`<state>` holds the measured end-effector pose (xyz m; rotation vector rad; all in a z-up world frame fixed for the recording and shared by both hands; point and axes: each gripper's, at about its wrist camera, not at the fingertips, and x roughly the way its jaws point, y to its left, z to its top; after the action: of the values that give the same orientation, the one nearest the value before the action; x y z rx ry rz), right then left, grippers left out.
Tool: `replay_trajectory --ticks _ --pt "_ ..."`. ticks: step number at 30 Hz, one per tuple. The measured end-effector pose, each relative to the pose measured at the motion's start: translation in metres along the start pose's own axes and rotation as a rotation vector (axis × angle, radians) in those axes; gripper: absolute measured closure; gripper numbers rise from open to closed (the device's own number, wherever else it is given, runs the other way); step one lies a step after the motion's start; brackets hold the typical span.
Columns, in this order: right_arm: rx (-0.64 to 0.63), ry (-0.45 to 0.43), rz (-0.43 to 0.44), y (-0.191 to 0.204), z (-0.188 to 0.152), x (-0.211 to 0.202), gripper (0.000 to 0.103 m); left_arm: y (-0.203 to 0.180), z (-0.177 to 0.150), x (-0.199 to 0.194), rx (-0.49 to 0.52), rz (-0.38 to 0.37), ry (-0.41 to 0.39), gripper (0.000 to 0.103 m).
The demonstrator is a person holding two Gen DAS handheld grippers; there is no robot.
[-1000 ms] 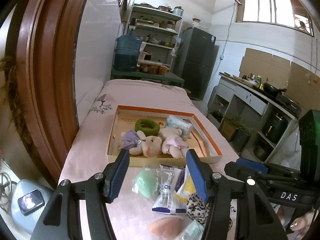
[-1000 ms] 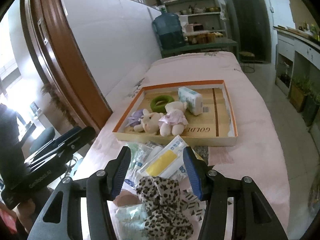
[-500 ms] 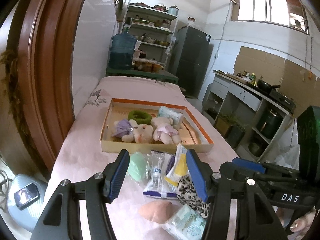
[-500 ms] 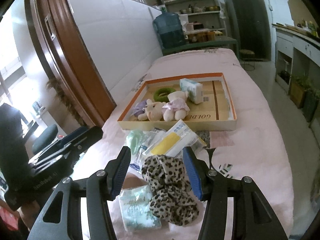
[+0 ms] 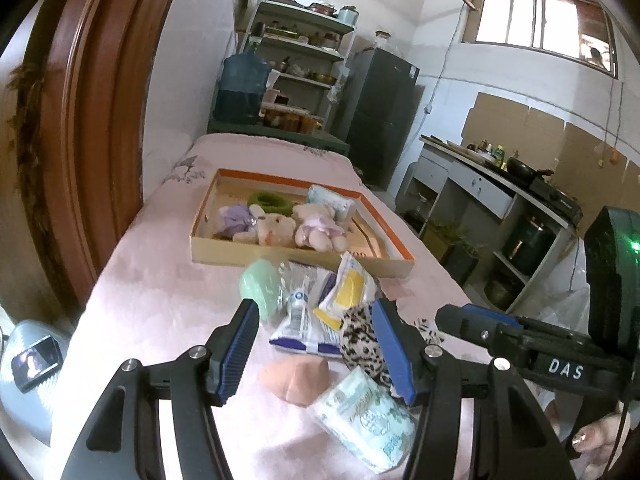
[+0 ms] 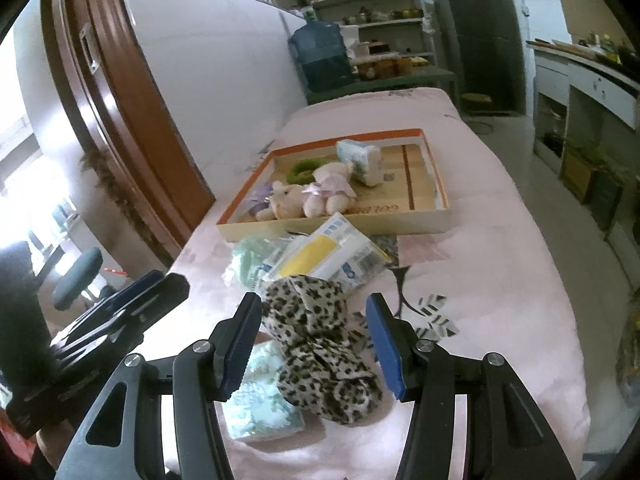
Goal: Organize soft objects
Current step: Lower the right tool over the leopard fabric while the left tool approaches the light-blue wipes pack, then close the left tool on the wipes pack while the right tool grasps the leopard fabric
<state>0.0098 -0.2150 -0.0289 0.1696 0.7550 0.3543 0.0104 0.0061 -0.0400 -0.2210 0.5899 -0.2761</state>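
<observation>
An orange-rimmed cardboard tray (image 5: 296, 258) on the pink-covered table holds two plush toys (image 5: 272, 228), a green ring (image 5: 268, 200) and a tissue pack (image 5: 332, 204). In front of it lie a green sponge (image 5: 260, 284), plastic packs (image 5: 304, 320), a peach sponge (image 5: 294, 376), a tissue pack (image 5: 364, 412) and a leopard scrunchie (image 6: 320, 344). My left gripper (image 5: 316, 340) hangs open above the peach sponge, holding nothing. My right gripper (image 6: 314, 332) is open around the scrunchie, and its right pad stands clear of the cloth.
A brown door frame (image 5: 92, 140) runs along the table's left side. A phone (image 5: 36, 360) lies on a pale stool at lower left. A water jug (image 5: 244, 84), shelves and a dark fridge (image 5: 380, 112) stand behind the table, with a kitchen counter (image 5: 500, 184) at right.
Both grippers have drawn back from the tray and sunk a little. The tray looks smaller, and the peach sponge, near tissue pack and scrunchie have come fully into view.
</observation>
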Motion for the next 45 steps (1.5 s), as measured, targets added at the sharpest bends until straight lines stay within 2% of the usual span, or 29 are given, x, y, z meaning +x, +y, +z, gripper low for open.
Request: replay_trajectory --ticks 22,30,35,38,39,40,41,45 --pt "0.031 0.066 -0.01 -0.015 -0.014 0.024 0.047 -0.006 -0.054 0.015 -0.023 -0.056 0.137 0.044" --pt "0.027 0.083 -0.014 -0.017 -0.017 0.033 0.047 -0.006 -0.07 0.028 -0.075 -0.099 0.206 0.044" --pt "0.026 0.096 -0.008 -0.018 -0.019 0.039 0.047 -0.002 -0.071 0.035 -0.117 -0.138 0.212 0.044" --pt "0.03 0.106 -0.002 -0.018 -0.021 0.044 0.047 -0.004 -0.072 0.038 -0.108 -0.139 0.21 0.044" --pt "0.032 0.11 0.0 -0.019 -0.021 0.045 0.047 -0.007 -0.072 0.039 -0.1 -0.139 0.208 0.045" --pt "0.034 0.113 0.004 -0.02 -0.022 0.047 0.047 -0.008 -0.072 0.039 -0.096 -0.143 0.206 0.054" --pt "0.034 0.116 0.006 -0.02 -0.022 0.048 0.047 -0.008 -0.072 0.04 -0.095 -0.152 0.208 0.058" --pt "0.021 0.127 0.028 -0.017 -0.023 0.05 0.047 -0.009 -0.073 0.039 -0.09 -0.177 0.197 0.069"
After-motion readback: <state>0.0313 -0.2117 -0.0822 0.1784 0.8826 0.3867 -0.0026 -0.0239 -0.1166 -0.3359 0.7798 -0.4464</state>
